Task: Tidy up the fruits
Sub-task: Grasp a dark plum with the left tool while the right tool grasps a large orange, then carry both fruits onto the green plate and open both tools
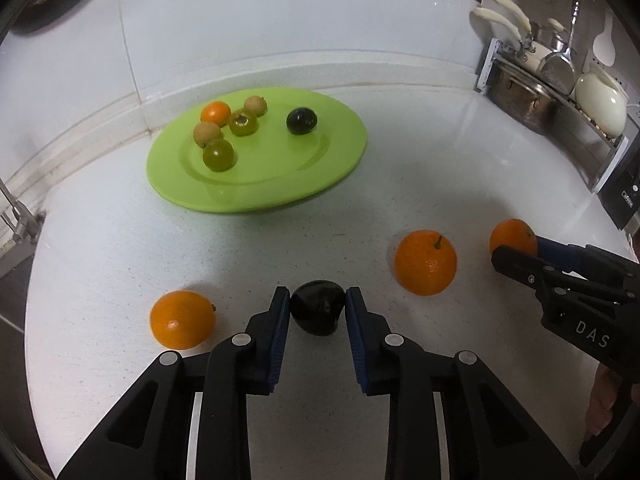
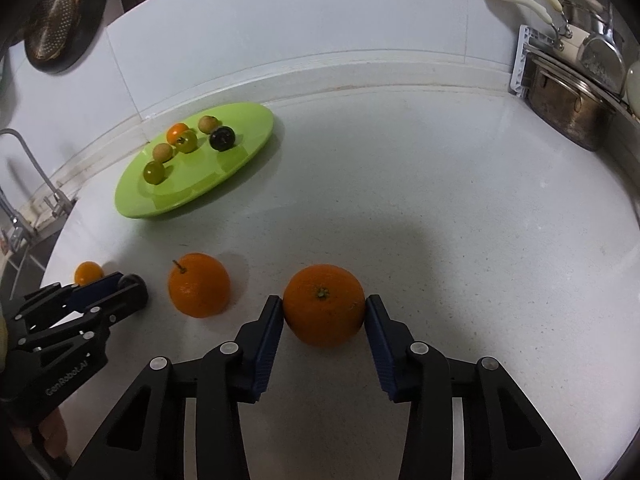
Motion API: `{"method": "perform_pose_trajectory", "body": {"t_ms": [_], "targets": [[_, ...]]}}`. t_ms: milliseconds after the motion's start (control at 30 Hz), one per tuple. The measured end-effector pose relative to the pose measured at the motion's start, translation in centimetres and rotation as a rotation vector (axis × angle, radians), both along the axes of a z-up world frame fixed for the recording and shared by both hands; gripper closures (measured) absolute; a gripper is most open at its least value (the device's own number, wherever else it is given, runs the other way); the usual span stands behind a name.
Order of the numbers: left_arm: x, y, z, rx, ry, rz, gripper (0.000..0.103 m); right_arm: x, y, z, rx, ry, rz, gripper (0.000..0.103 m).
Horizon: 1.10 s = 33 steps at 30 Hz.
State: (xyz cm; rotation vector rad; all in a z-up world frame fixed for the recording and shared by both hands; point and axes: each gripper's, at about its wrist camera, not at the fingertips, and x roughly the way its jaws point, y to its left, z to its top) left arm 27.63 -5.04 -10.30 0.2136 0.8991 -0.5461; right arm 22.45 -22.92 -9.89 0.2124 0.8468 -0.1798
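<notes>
My left gripper (image 1: 317,300) has its fingers (image 1: 280,320) apart, straddling a small dark glossy fruit (image 1: 316,312) on the white speckled surface (image 1: 280,248). The blue pads sit right beside the fruit on both sides; I can't tell if they're touching it yet.

My right gripper (image 2: 323,304) has its fingers (image 2: 268,332) around a large round orange (image 2: 324,304) with the stem end up. Both pads meet the peel at its widest part, and the orange rests on the surface. In the left wrist view this gripper (image 1: 516,256) shows from the side with that same orange (image 1: 513,238) between the tips.

A second large orange with a short stem (image 1: 425,262) sits loose between the two grippers. A smaller orange fruit (image 1: 182,319) lies just left of my left fingers, apart from them.

A lime-green round plastic plate (image 1: 320,176) sits further back near the wall. It carries a small orange fruit (image 1: 216,113), two tan round fruits (image 1: 207,133), two yellow-green round fruits (image 1: 218,155) and one dark round fruit (image 1: 302,121). The dark one sits apart from the cluster, on the plate's right side.

A steel pot (image 2: 568,112) stands at far right, with cream-handled pans (image 1: 516,24) above it.
</notes>
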Motion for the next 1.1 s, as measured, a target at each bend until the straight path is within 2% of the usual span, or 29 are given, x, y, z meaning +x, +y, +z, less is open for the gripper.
{"method": "perform_pose_trajectory", "body": {"t_ms": [667, 1100], "targets": [[-2.7, 2.2, 6.1, -0.078, -0.126, -0.012, 0.075, -1.8, 3.2, 5.4, 0.023, -0.139, 0.112, 0.06], [-3.0, 3.1, 9.2, -0.097, -0.222, -0.016, 0.075, -1.5, 4.7, 8.7, 0.013, -0.232, 0.183, 0.06]]}}
